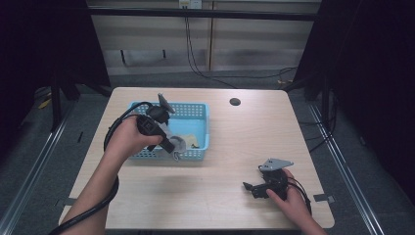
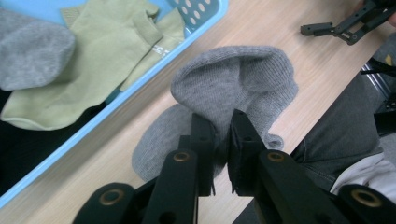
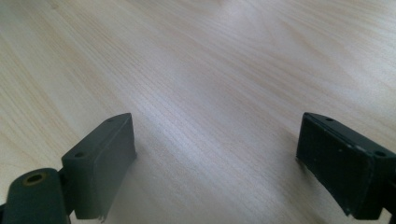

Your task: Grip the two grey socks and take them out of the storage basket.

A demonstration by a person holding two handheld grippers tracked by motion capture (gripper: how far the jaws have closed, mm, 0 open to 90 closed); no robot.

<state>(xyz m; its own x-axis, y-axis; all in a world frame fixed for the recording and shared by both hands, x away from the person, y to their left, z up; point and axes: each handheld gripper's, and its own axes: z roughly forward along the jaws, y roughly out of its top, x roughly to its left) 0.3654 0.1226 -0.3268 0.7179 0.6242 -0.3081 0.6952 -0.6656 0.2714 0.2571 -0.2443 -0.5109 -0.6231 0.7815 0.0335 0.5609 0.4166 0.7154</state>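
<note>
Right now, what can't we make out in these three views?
- High view: the grey sock is mostly hidden by the left gripper and the blue basket rim; the basket contents are too small to count.
- Left gripper view: the second grey sock and the green socks are cut off by the frame edge.
- Right gripper view: bare table between the right gripper's open jaws.

The wooden table (image 1: 220,147) carried a blue basket (image 1: 201,128) well left of its round cable hole (image 1: 235,102).
</note>
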